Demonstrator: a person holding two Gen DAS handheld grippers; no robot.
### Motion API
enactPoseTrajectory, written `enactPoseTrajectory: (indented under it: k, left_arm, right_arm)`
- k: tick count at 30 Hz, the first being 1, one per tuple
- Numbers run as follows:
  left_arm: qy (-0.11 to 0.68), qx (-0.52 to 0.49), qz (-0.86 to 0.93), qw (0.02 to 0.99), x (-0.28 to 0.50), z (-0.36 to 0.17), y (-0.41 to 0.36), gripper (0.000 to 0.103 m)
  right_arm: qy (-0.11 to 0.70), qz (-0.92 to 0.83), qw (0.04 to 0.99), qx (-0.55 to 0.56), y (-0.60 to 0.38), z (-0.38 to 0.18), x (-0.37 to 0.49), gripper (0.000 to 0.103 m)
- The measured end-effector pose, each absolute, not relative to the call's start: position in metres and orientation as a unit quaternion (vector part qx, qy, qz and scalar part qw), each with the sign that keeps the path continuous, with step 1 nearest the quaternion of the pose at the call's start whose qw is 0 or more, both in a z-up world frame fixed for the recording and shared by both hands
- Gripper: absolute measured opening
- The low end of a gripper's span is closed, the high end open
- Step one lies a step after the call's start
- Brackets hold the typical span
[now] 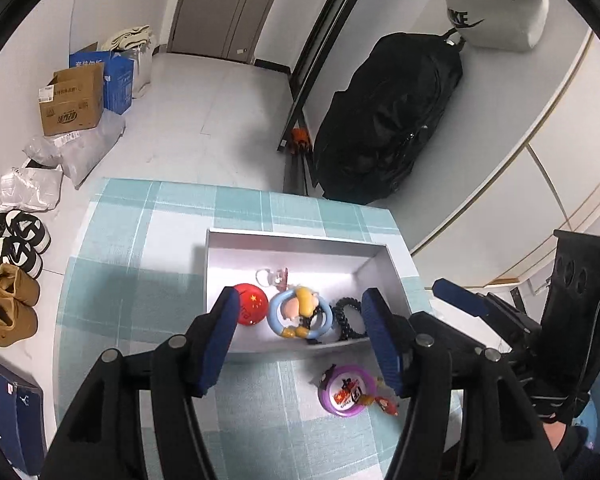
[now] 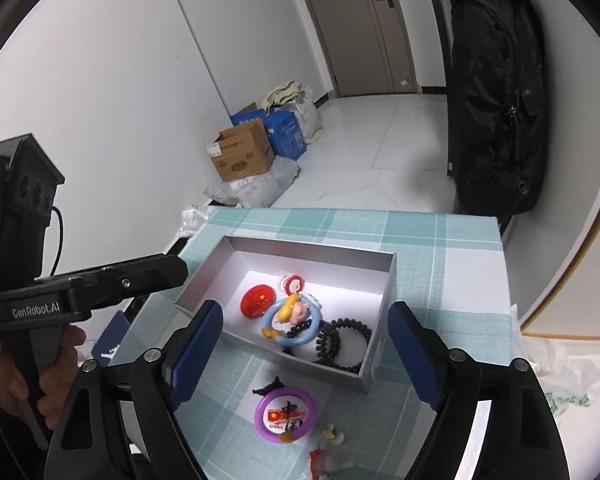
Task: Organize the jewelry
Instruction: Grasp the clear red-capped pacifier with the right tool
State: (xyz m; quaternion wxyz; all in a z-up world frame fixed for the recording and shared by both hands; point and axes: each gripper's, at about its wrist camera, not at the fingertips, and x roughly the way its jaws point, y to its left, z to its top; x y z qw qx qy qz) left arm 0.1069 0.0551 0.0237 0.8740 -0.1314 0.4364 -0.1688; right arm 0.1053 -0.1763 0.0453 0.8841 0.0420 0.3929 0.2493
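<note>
Currently both grippers, left [image 1: 300,336] & right [image 2: 304,354], jaws apart, nothing gripped, above grey box [image 2: 384,300] w/ blue ring [image 2: 290,320], black bracelet [image 2: 344,340]; purple badge [image 2: 286,414] outside on cloth.

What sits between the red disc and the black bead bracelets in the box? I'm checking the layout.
The blue ring with a small figure on it lies between the red disc and the black bead bracelets; the right wrist view shows it best.
</note>
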Motion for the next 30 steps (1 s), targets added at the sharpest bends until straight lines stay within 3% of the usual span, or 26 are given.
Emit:
enactPoseTrajectory:
  k: [7,16,30]
  left_arm:
    - [0.436,-0.140,-0.163,0.874,0.091,0.013,0.056,0.058]
    - [0.432,-0.144,-0.149,0.878,0.064,0.008,0.056,0.058]
    - [0.488,-0.091,-0.139,0.857,0.046,-0.028,0.028,0.059]
  right_arm:
    - [0.393,0.247,0.885,0.038,-0.183,0.046,0.085,0.087]
    - [0.395,0.245,0.885,0.017,-0.195,0.039,0.057,0.096]
    - [0.470,0.255,0.843,-0.061,-0.190,-0.005,0.035,0.097]
